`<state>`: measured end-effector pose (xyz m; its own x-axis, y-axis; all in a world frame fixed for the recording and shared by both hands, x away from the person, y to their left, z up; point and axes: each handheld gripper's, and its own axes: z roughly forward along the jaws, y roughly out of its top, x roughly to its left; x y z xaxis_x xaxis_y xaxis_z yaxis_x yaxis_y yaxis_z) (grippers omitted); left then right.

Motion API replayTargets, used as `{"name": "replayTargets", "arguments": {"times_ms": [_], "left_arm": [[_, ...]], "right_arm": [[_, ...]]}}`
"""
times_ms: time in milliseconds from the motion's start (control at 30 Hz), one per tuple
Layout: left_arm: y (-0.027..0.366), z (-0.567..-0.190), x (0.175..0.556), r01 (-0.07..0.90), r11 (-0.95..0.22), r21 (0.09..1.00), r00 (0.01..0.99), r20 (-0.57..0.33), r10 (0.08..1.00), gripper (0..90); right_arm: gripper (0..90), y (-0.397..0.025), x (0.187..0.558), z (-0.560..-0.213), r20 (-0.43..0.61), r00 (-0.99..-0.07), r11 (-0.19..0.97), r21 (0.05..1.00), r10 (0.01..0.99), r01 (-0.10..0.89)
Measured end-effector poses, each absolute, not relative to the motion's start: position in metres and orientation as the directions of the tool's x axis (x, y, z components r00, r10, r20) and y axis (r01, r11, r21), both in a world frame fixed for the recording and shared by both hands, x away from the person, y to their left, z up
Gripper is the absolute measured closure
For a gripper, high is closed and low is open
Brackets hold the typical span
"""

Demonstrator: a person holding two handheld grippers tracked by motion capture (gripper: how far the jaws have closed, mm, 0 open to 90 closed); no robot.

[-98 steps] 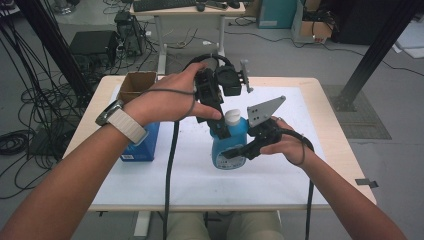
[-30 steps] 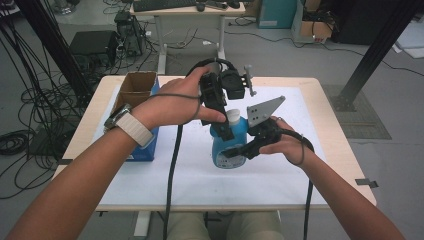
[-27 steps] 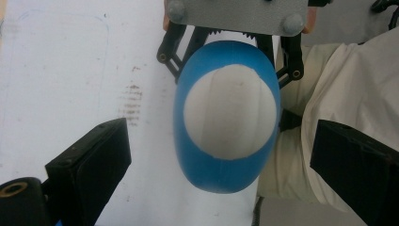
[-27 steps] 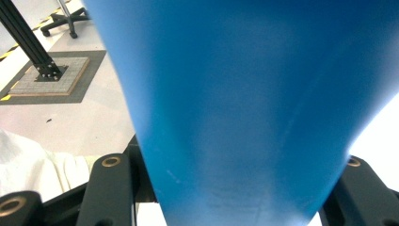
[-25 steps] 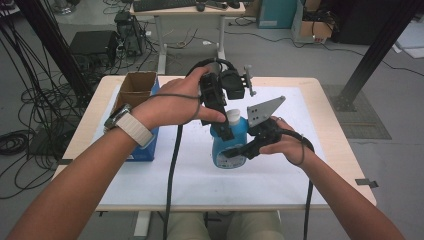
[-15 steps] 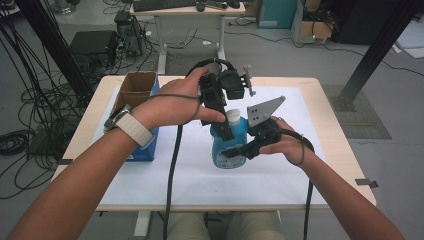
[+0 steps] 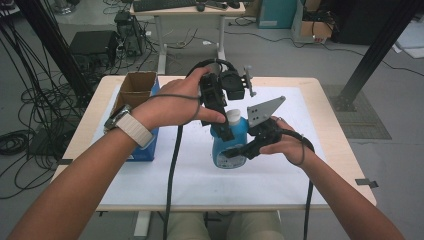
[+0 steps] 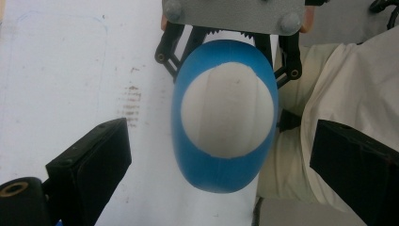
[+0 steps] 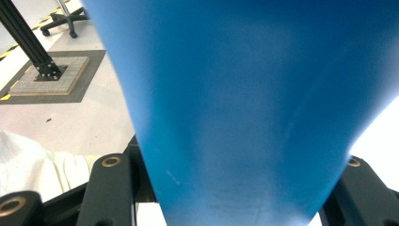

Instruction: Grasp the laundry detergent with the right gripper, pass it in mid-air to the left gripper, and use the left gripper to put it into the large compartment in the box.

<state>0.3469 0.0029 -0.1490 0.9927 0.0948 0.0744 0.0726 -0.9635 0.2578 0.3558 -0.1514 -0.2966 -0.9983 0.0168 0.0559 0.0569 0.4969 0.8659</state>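
Right gripper [image 7: 235, 151] in the high view clamps the lower body of the blue bottle [image 7: 228, 145], which stands upright on the white sheet [image 7: 190, 175] covering the table [image 7: 340, 145]. Left gripper [image 7: 225, 131] hangs above the bottle's white cap [image 7: 233, 116], pointing down. An open cardboard box [image 7: 135, 90] sits near the table's left edge.

Left gripper view: both black jaws are spread wide, apart from the bottle, with the cap [image 8: 227, 115] between them; the other gripper's linkage sits behind the bottle.

Right gripper view: the bottle's blue wall [image 9: 244, 103] is pressed between both jaws, touching each.
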Motion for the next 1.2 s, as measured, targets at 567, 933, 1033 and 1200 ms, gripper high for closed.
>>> {"name": "replayTargets", "arguments": {"times_ms": [567, 933, 1033, 1200], "left_arm": [[0.003, -0.1487, 0.3465, 0.069, -0.963, 0.259, 0.993, 0.077, 0.091, 6.1], [0.0031, -0.1488, 0.3464, 0.069, -0.964, 0.256, 0.993, 0.073, 0.09, 6.1], [0.0028, -0.1492, 0.346, 0.066, -0.964, 0.259, 0.993, 0.075, 0.088, 6.1], [0.0026, -0.1491, 0.346, 0.067, -0.964, 0.257, 0.993, 0.072, 0.089, 6.1]], "right_arm": [[43.0, -0.1532, 0.356, -0.2965, 0.063, -0.998, 0.497, 0.865, 0.02, 0.064], [42.9, -0.1527, 0.3566, -0.297, 0.063, -0.998, 0.495, 0.866, 0.02, 0.065], [43.0, -0.1529, 0.3568, -0.2971, 0.063, -0.998, 0.495, 0.866, 0.021, 0.065], [42.9, -0.153, 0.3565, -0.2967, 0.065, -0.998, 0.495, 0.866, 0.022, 0.067]]}}
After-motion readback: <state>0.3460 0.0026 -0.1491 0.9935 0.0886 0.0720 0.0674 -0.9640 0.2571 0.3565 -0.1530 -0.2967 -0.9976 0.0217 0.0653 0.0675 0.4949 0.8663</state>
